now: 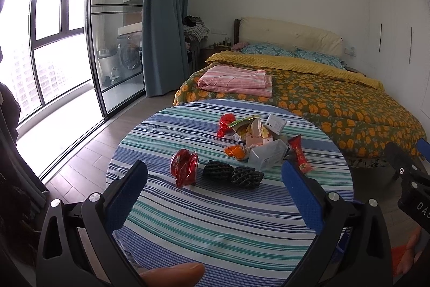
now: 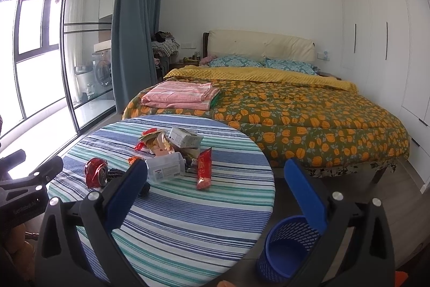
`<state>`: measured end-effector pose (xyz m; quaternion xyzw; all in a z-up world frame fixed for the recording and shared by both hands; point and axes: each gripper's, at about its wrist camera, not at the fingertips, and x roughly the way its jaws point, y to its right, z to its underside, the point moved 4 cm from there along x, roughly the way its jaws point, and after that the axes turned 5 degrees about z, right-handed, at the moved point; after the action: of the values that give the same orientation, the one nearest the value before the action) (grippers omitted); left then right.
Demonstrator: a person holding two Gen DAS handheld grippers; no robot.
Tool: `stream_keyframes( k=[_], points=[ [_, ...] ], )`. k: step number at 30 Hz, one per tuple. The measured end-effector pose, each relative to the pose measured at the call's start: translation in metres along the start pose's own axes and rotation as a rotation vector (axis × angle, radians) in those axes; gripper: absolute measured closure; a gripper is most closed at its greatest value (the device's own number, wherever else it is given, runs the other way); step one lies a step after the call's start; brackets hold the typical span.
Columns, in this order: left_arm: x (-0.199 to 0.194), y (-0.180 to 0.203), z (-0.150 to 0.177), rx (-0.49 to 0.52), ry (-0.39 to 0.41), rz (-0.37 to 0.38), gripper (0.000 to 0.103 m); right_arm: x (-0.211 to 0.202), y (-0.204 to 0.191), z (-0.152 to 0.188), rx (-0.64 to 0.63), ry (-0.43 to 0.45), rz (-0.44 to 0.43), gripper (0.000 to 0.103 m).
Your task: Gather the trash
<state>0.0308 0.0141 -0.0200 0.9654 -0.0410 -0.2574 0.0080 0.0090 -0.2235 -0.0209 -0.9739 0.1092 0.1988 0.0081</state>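
Looking along the left tongs [image 1: 215, 174], the left wrist view showed their blue-padded fingers [image 1: 126, 195] spread wide apart with nothing between them, poised above the near part of a round bench [image 1: 188, 227] under a striped cloth. The trash lay in a loose cluster on the far half of the bench: a crumpled red foil wrapper [image 1: 185, 166] nearest the left finger, two black foam nets [image 1: 232, 174] side by side just beside it, an orange wrapper [image 1: 236, 152], a clear plastic box [image 1: 267, 155], a long red packet [image 1: 299, 156], another red wrapper [image 1: 225, 124] and a small white carton [image 1: 275, 123] at the back (the pile's middle was too jumbled to sort out). A fingertip [image 1: 174, 273] showed at the bottom edge, and the other tongs' black frame [image 1: 408, 179] entered at the right. Behind stood a bed [image 1: 322, 104] with a folded pink sheet [image 1: 233, 81].

From the right wrist view, the right tongs [image 2: 215, 179] were likewise wide open and empty, their left finger over the bench's edge and their right finger [image 2: 306, 195] beyond it. A blue mesh waste basket [image 2: 285, 246] stood on the floor just beside the bench, partly behind that finger, holding nothing that could be seen. The clear plastic box [image 2: 165, 168] and long red packet [image 2: 204, 168] lay nearest on the bench.
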Motion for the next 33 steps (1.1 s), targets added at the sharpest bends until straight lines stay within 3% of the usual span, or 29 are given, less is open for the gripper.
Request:
stream_keyframes(
  k=[33],
  points=[
    [-0.0025,0.0062,-0.0003,0.011,-0.007,0.012,0.004,-0.0067,-0.0005,-0.005,-0.011,-0.001,-0.012,0.005]
  ],
)
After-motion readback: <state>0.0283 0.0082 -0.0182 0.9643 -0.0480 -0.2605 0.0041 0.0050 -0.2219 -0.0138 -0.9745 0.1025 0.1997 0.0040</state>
